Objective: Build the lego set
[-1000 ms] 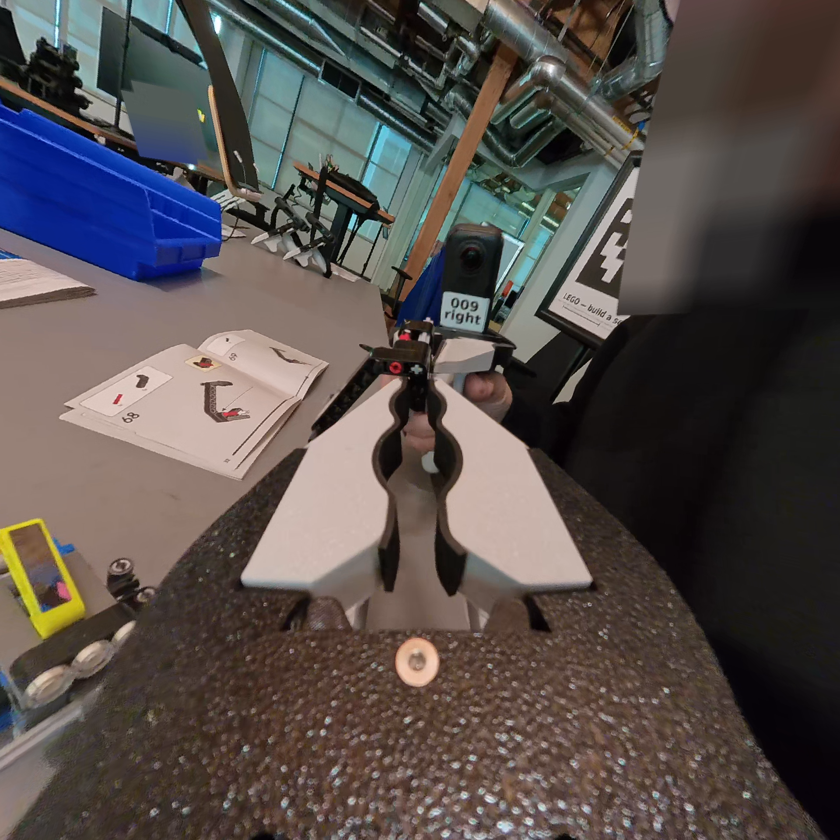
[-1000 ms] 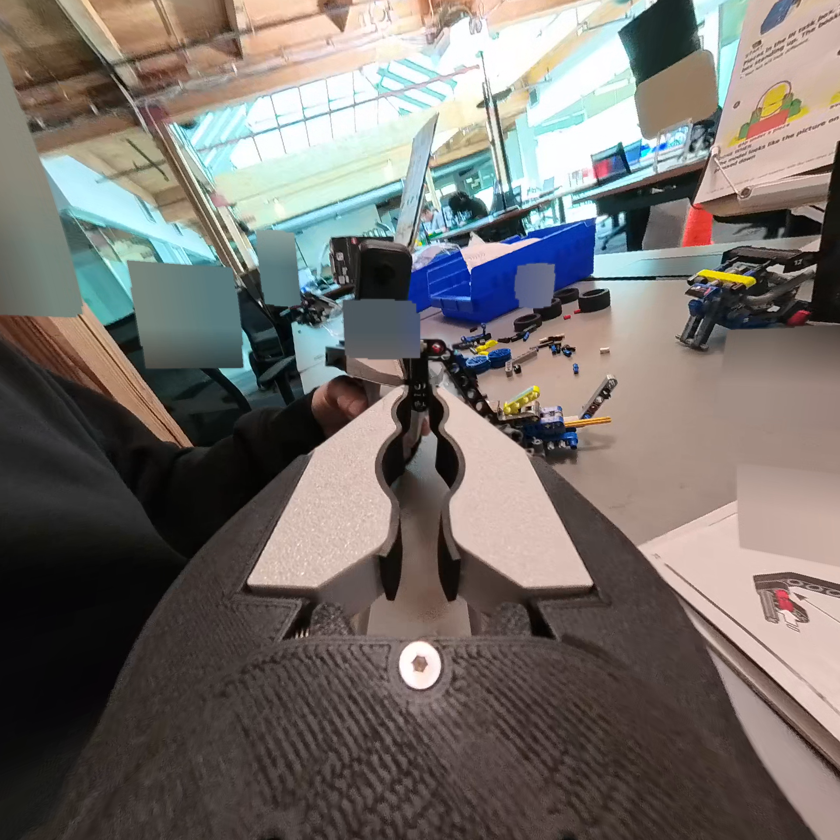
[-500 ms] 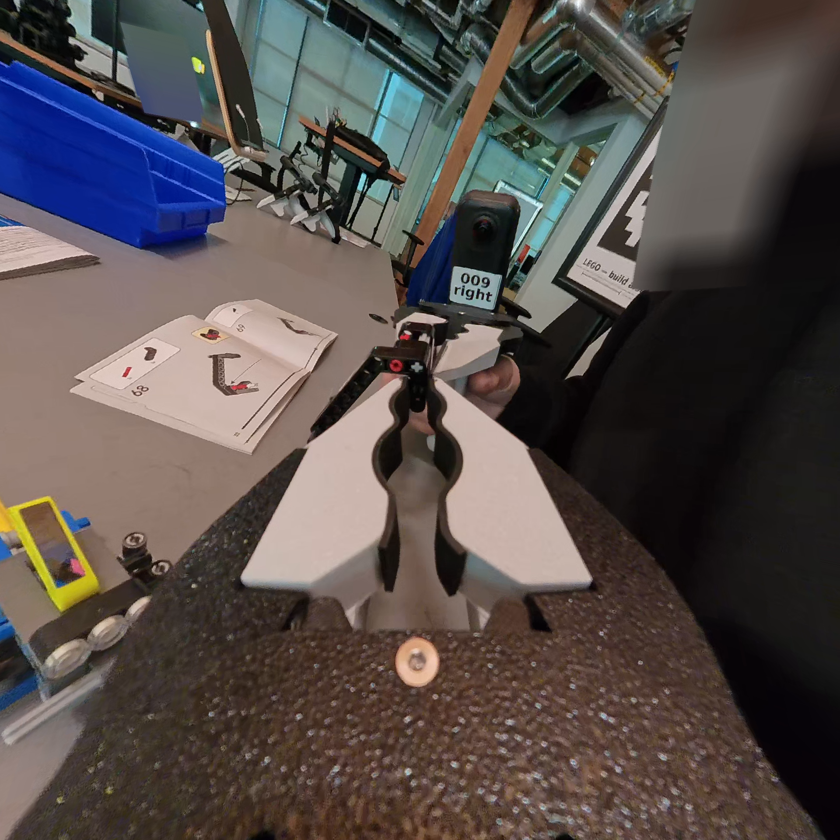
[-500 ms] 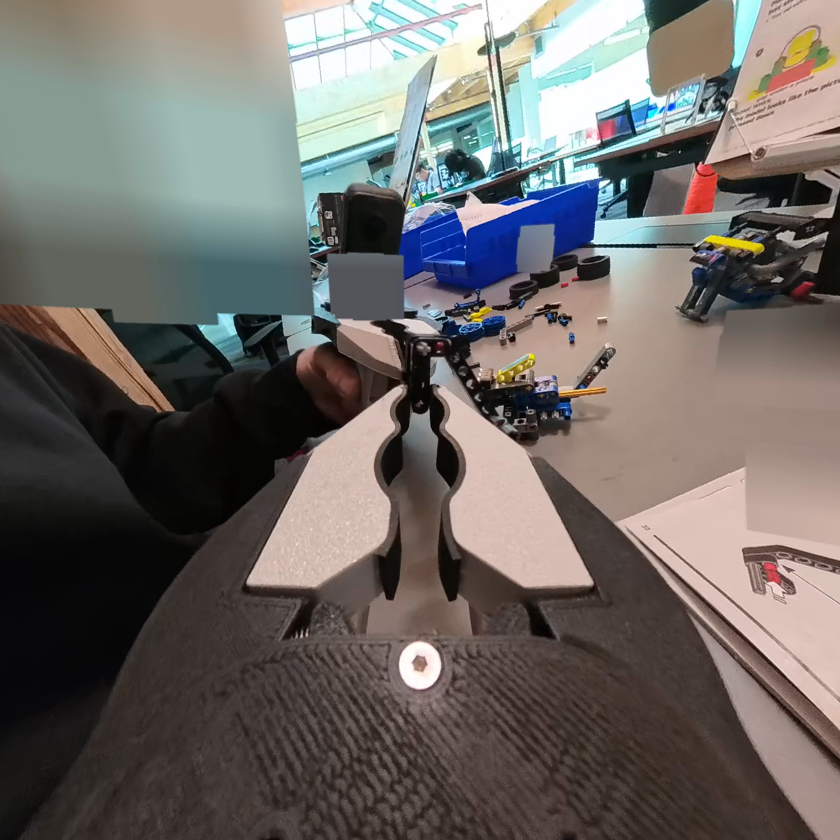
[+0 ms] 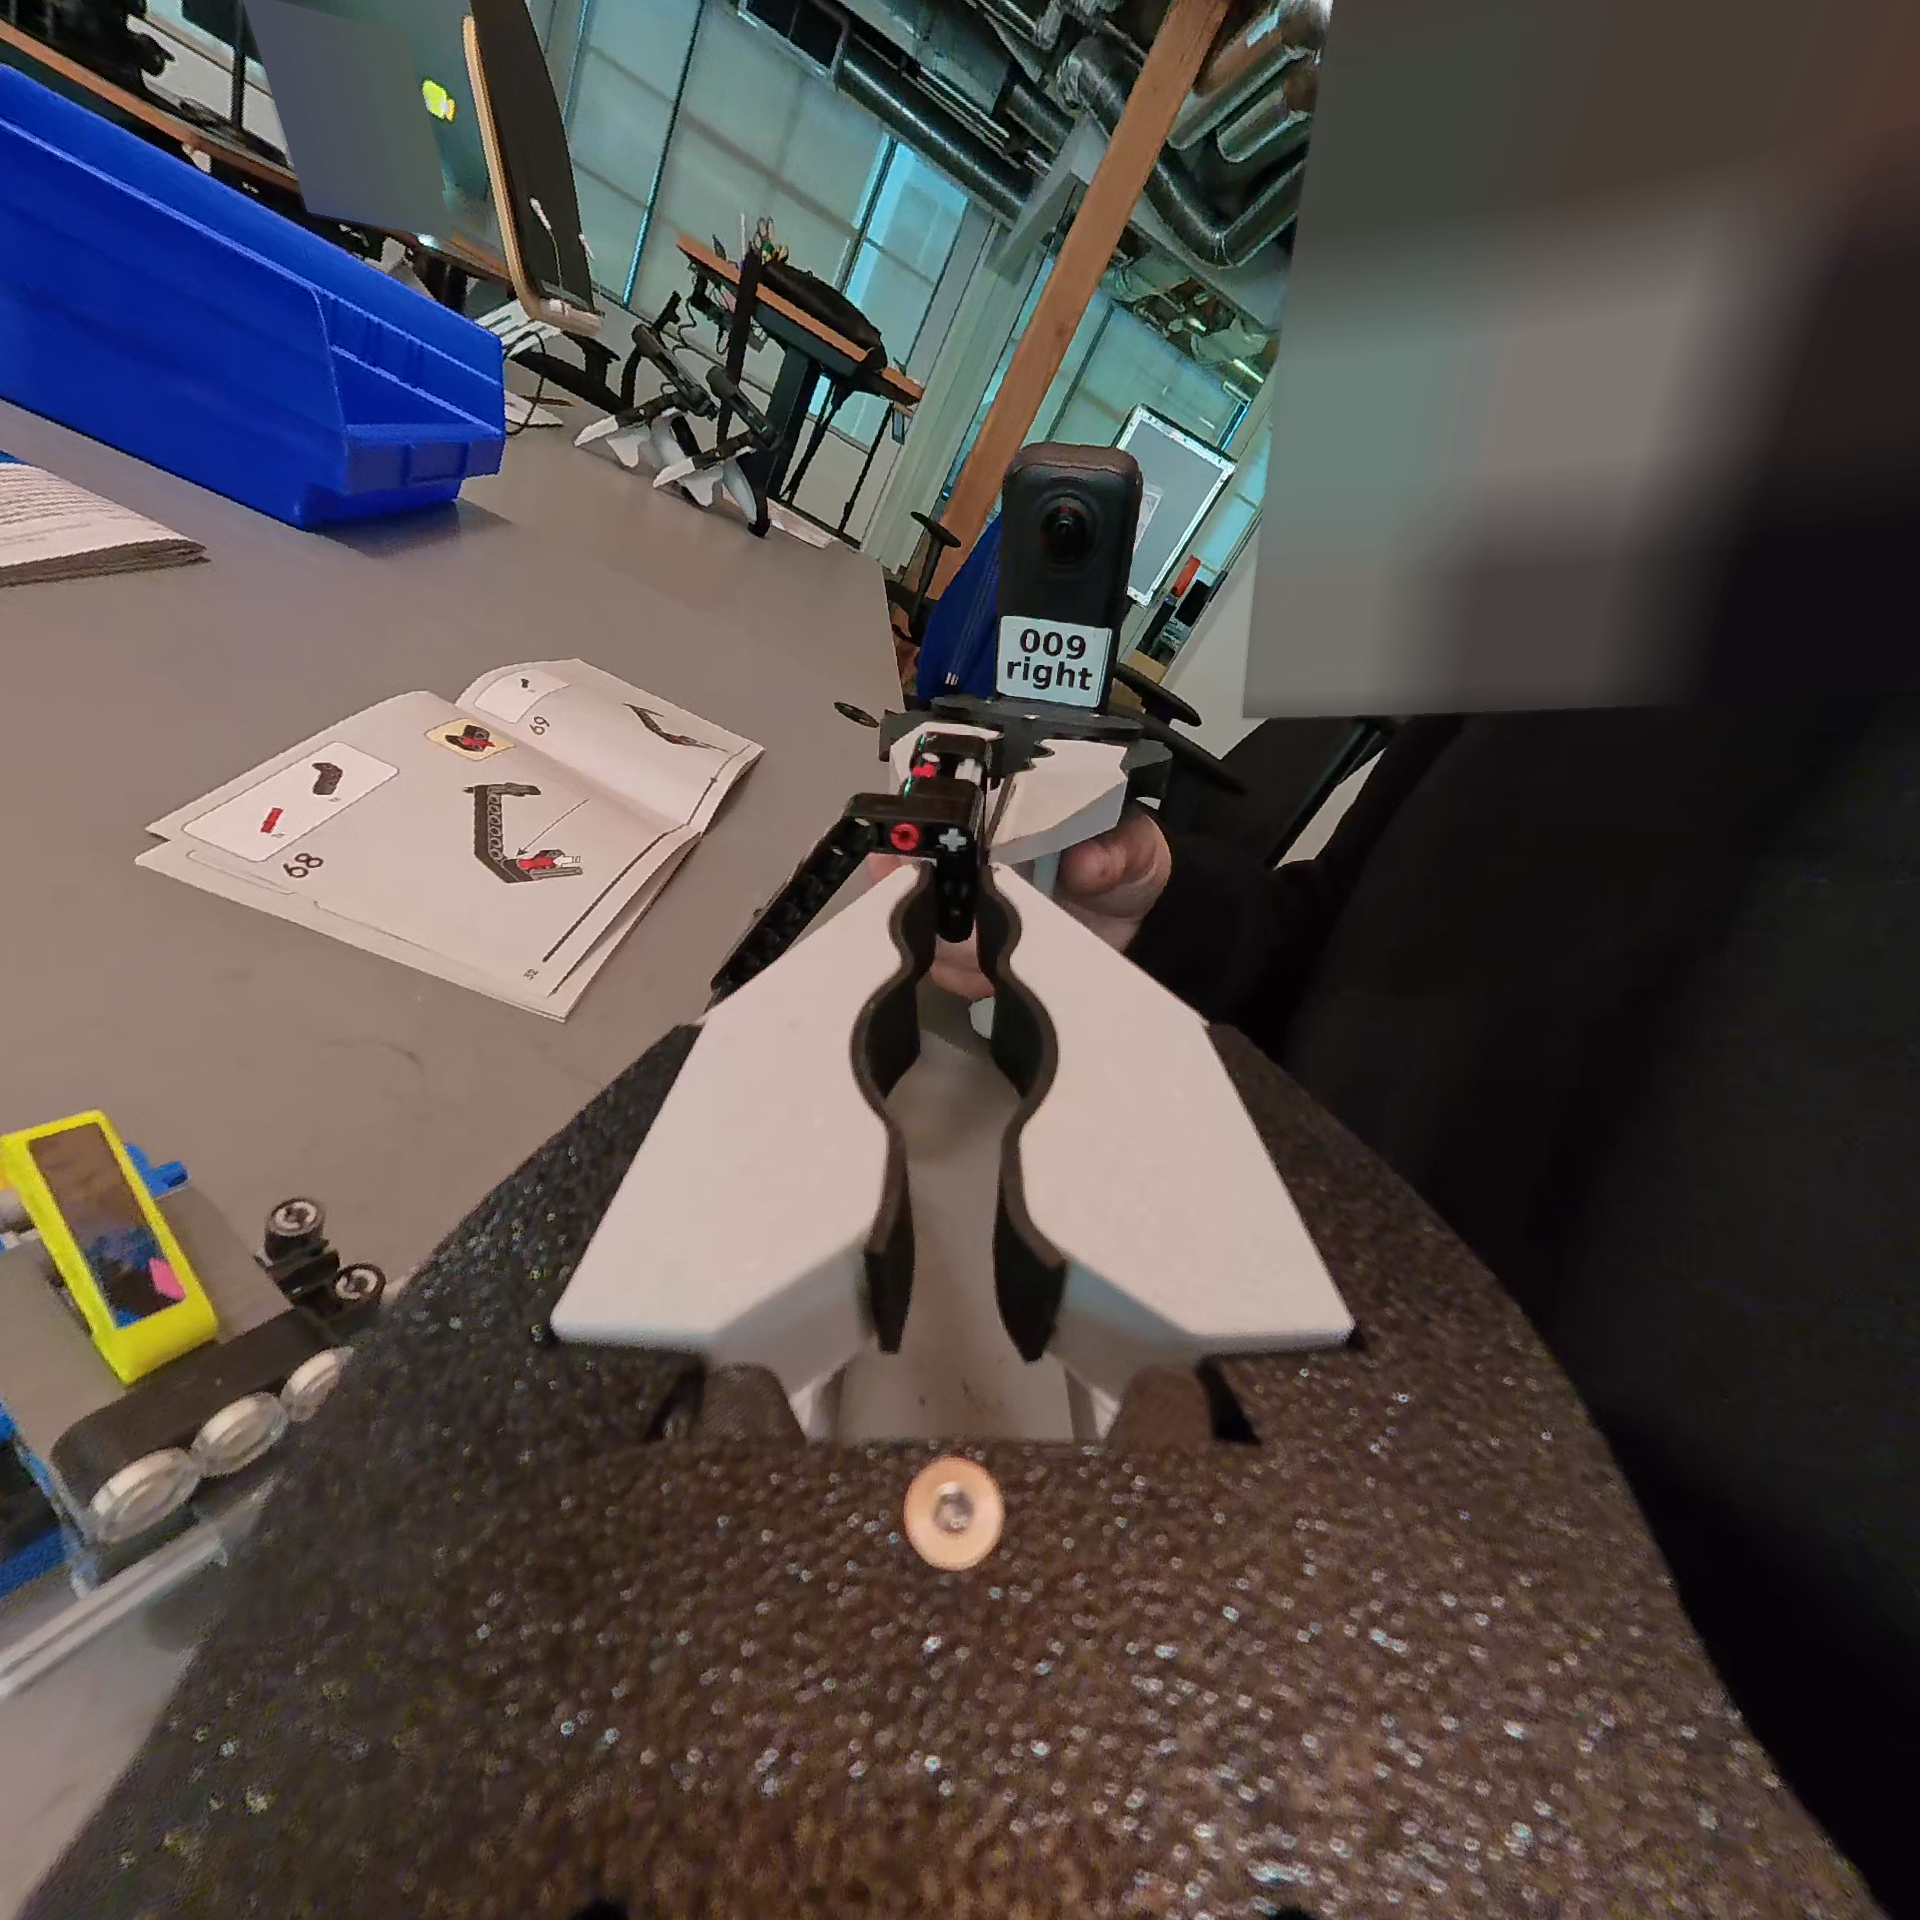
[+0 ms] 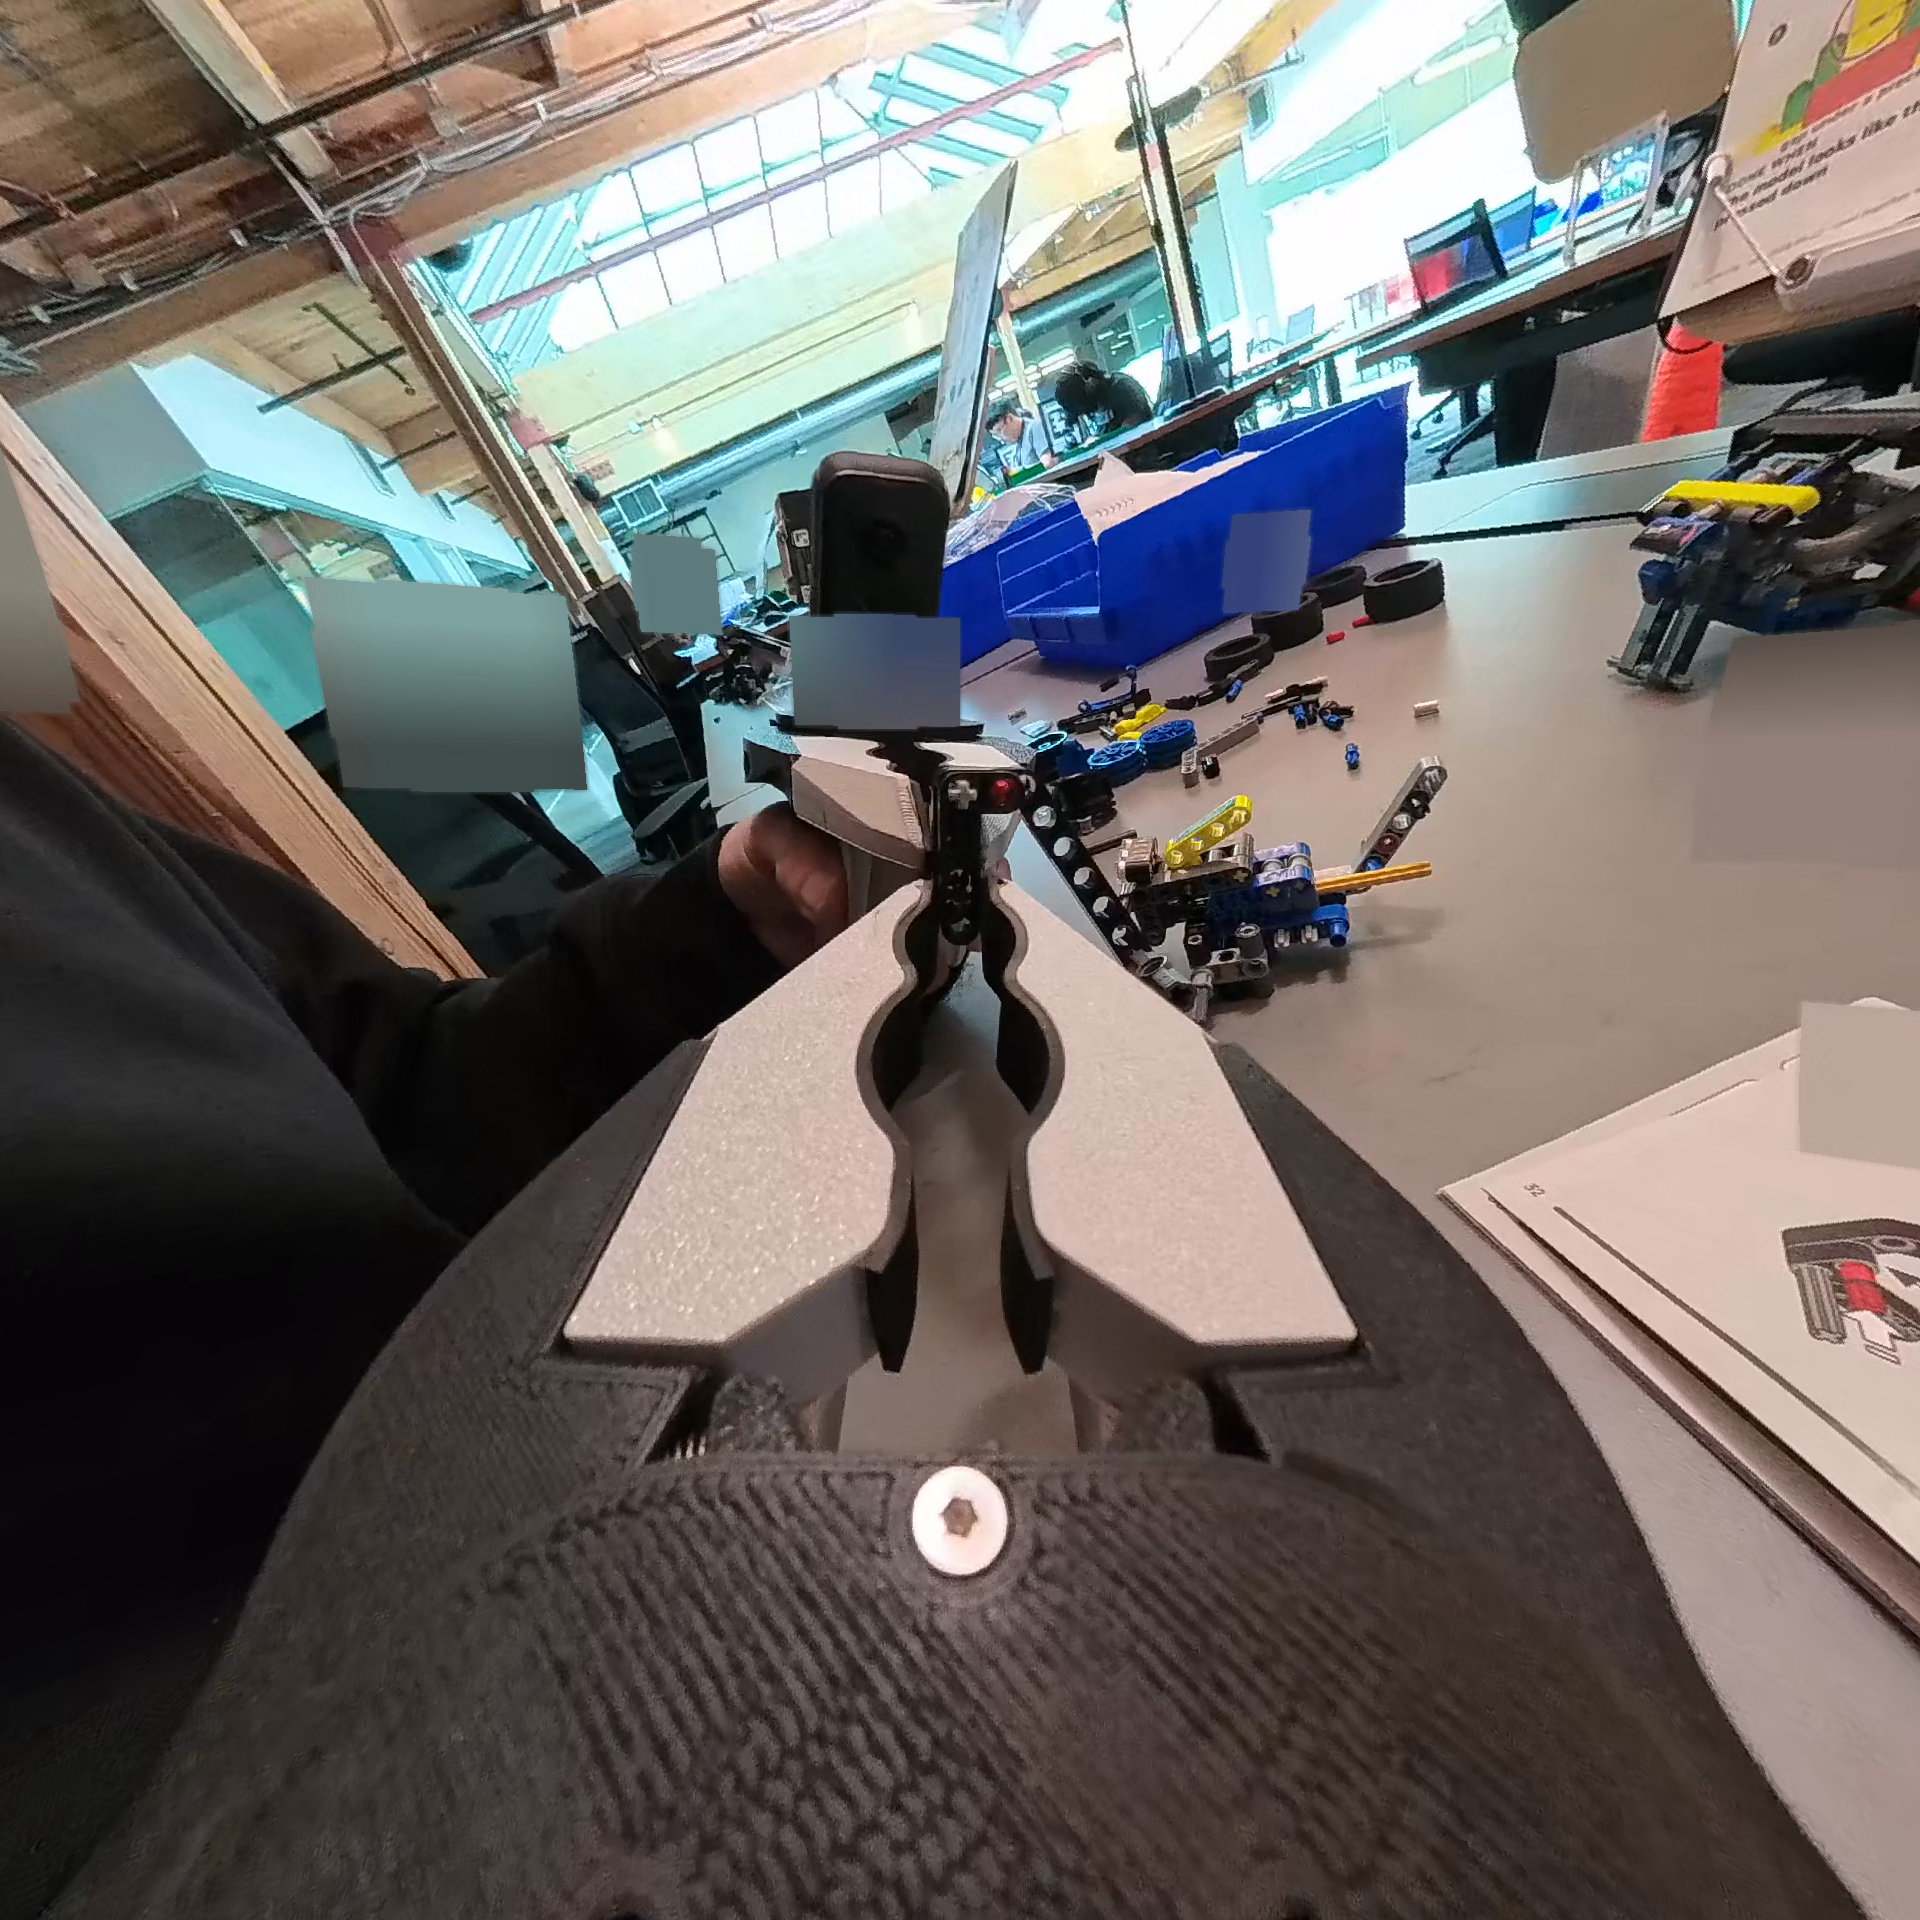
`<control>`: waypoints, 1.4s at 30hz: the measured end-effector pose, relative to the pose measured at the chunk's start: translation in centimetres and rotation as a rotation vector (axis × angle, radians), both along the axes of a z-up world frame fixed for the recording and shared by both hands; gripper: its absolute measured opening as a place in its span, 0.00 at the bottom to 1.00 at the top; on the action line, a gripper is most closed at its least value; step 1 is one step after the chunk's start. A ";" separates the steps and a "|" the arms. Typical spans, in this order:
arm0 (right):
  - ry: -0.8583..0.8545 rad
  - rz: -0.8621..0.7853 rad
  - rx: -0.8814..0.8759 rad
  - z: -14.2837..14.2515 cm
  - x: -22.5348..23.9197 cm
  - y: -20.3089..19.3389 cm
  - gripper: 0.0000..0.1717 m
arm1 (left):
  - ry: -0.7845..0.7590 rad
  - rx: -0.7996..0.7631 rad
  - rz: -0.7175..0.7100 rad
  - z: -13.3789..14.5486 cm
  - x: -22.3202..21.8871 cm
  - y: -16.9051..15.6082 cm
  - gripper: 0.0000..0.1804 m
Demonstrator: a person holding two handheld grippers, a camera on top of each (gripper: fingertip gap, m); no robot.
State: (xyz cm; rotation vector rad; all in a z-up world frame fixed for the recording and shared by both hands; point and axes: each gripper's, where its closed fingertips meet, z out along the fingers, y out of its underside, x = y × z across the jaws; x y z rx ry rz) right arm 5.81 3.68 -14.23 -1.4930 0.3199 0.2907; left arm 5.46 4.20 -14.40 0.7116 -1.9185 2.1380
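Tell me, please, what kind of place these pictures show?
Probably a shared workshop or lab: long grey work tables, blue parts bins, an open instruction booklet, loose building-toy parts, and exposed ceiling ducts.

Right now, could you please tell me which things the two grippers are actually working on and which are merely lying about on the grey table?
In hand:
- left gripper
- right gripper
- black holed plastic beam assembly

Lying about:
- open instruction booklet
- blue plastic bin
- loose black tyres
- blue-yellow brick model

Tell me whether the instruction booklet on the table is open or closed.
Open. The booklet lies flat on the grey table, its two facing pages spread with the diagrams showing.
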 end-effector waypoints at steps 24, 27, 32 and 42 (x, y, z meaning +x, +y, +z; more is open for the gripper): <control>-0.067 -0.001 0.043 1.0 -0.5 -0.2 0.03 | -0.055 -0.008 -0.006 0.9 -0.5 -0.1 0.02; -0.079 0.006 0.041 1.0 -0.9 -0.3 0.03 | -0.084 0.024 -0.012 0.9 -0.8 -0.2 0.02; -0.148 -0.008 -0.003 0.9 -1.3 -0.3 0.03 | -0.113 0.055 -0.020 0.9 -1.2 -0.4 0.02; -0.188 0.007 0.019 1.2 -1.2 -1.1 0.03 | -0.148 0.068 -0.019 1.1 -1.1 -1.3 0.02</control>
